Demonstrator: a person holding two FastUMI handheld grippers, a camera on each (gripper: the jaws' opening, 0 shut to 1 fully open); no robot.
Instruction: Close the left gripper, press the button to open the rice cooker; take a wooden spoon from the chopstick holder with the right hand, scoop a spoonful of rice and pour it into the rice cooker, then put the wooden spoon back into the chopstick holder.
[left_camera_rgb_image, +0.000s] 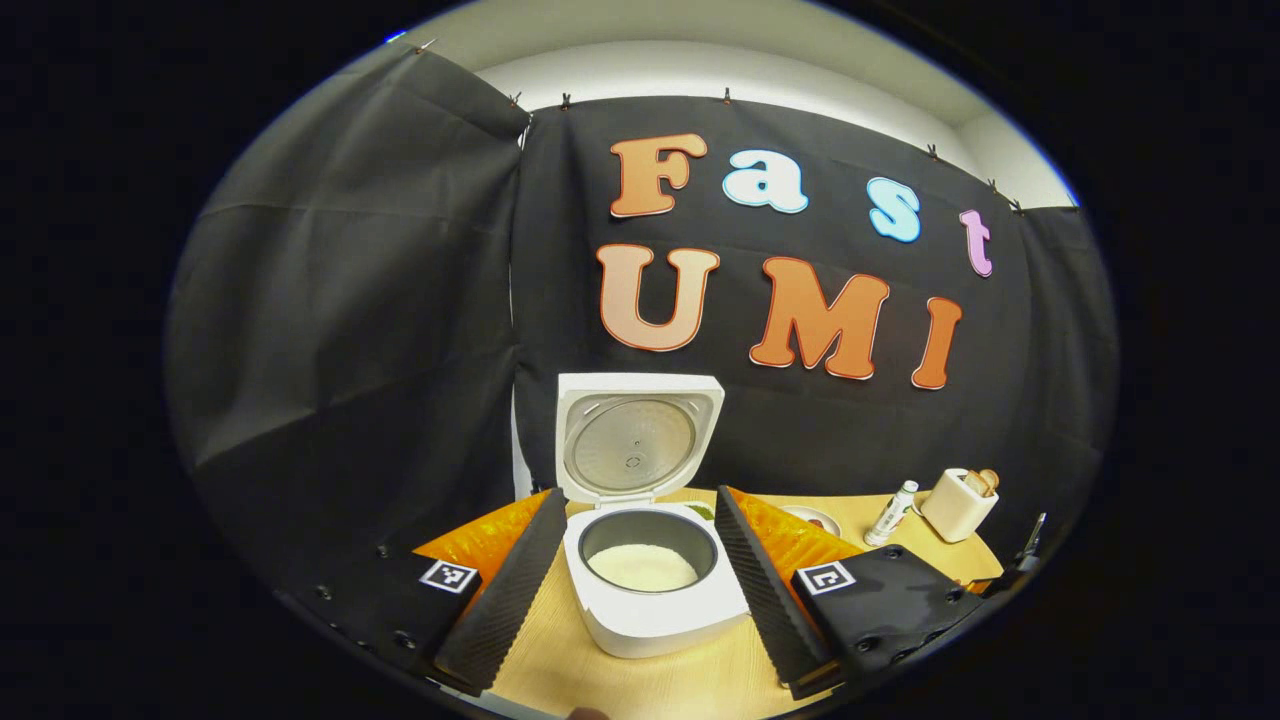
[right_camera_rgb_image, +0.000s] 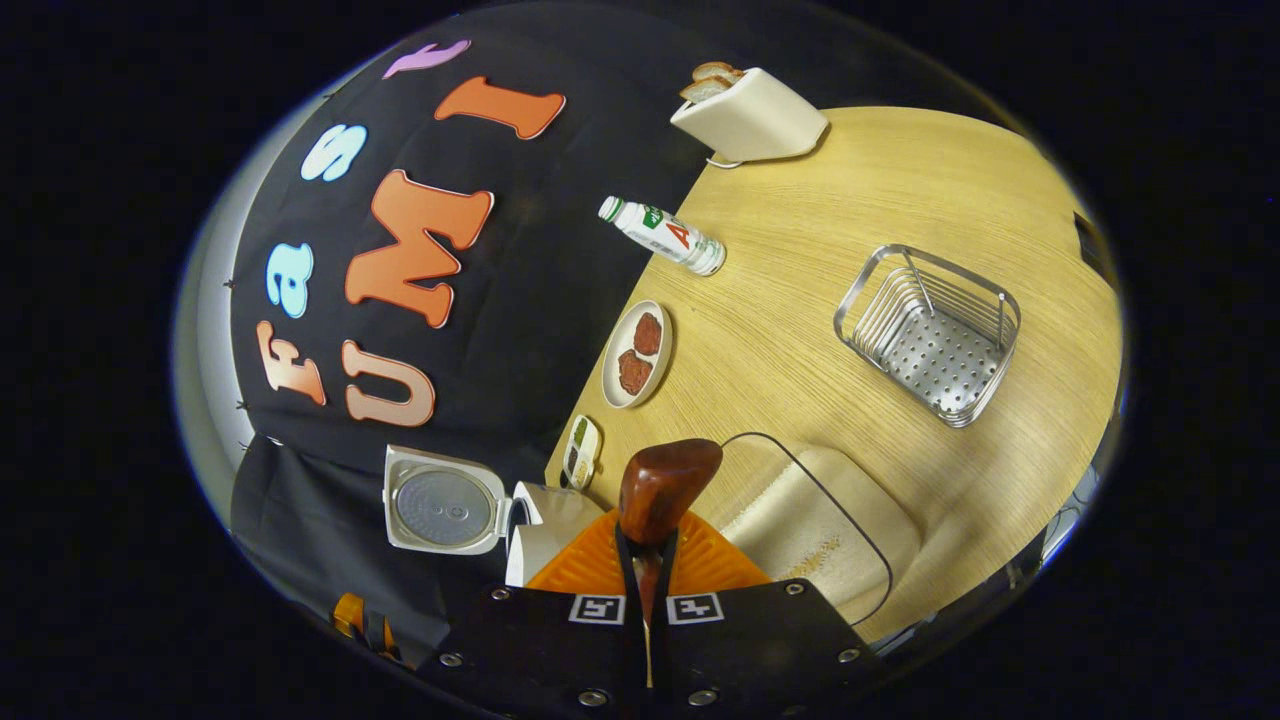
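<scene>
The white rice cooker (left_camera_rgb_image: 655, 610) stands open with its lid (left_camera_rgb_image: 640, 440) upright, and white rice lies in the dark inner pot (left_camera_rgb_image: 645, 565). My left gripper (left_camera_rgb_image: 640, 500) is open, one finger on each side of the cooker and neither touching it. My right gripper (right_camera_rgb_image: 648, 560) is shut on the handle of the wooden spoon (right_camera_rgb_image: 665, 485). The spoon's brown bowl hangs between the cooker (right_camera_rgb_image: 545, 540) and a clear box of rice (right_camera_rgb_image: 810, 525). I cannot tell whether the spoon holds rice. The metal wire chopstick holder (right_camera_rgb_image: 930, 335) stands empty farther off on the table.
On the wooden table (right_camera_rgb_image: 860, 190) are a cream toaster (right_camera_rgb_image: 748, 118) with bread, a small bottle (right_camera_rgb_image: 665, 237), a plate (right_camera_rgb_image: 637, 355) with two brown patties and a small dish (right_camera_rgb_image: 582, 450). The toaster (left_camera_rgb_image: 960, 503) and bottle (left_camera_rgb_image: 892, 513) sit to the cooker's right.
</scene>
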